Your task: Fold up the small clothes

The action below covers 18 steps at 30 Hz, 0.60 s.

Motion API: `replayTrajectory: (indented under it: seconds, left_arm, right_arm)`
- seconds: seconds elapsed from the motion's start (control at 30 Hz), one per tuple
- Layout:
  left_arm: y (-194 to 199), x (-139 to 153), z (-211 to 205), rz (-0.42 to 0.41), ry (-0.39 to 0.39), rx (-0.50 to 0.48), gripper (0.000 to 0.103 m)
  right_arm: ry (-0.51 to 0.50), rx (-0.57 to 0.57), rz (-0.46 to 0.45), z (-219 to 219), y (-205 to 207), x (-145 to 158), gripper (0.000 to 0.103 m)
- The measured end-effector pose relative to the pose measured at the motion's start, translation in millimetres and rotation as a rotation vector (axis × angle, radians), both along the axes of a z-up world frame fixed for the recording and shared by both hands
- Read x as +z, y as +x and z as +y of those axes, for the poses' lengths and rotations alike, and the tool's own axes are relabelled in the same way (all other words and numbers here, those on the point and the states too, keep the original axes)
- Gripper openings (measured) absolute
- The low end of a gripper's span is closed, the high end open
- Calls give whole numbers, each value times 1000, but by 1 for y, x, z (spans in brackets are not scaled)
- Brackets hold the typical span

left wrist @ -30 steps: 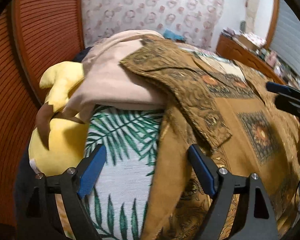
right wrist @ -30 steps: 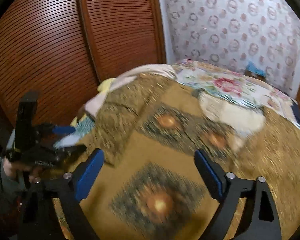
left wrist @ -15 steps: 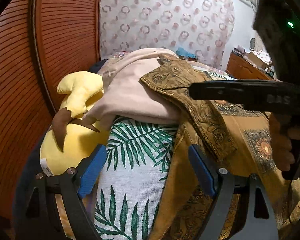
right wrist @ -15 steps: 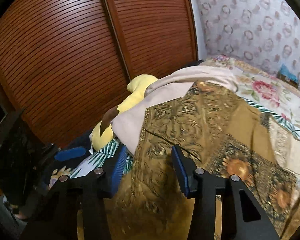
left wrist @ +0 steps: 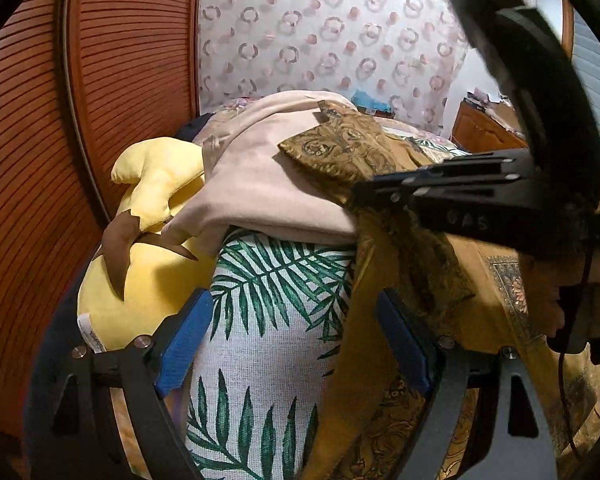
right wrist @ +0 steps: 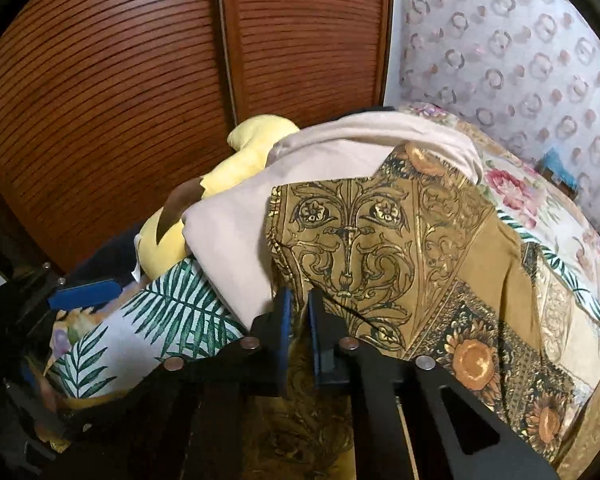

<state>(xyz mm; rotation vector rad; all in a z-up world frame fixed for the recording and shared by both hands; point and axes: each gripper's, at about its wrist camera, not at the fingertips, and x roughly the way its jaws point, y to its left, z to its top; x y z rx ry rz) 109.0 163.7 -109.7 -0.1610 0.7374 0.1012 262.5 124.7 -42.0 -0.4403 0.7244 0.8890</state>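
The gold shirt (right wrist: 380,248) lies spread on the bed (right wrist: 540,196), its left edge draped over a beige cloth (right wrist: 228,236) and a leaf-print pillow (left wrist: 268,320). The right claw (right wrist: 298,320) has just been closing and is now pressed together on that edge of the shirt, a fold of gold fabric pinched between the pads. The left claw (left wrist: 296,340) is spread wide and holds nothing; it hangs over the pillow, with the same shirt edge just at its right pad. The shirt's length runs away to the right across the bed, so the fold would likely carry the pinched edge that way. The right claw is the nearer. The shirt's far side is cut off in both views. A yellow plush (left wrist: 152,248) lies left.
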Motion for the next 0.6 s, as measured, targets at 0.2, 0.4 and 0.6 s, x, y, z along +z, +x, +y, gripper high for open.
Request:
replayTrajectory:
  seconds: [0.2, 0.4, 0.6]
  left_arm:
    - [0, -1, 0, -3, 6, 0, 84]
    - [0, -1, -1, 4, 13, 0, 84]
    - [0, -1, -2, 5, 17, -3, 84]
  right_arm:
    - [184, -68, -6, -44, -3, 38, 5]
    - [238, -228, -16, -90, 20, 47, 5]
    - [191, -280, 50, -120, 29, 34, 41]
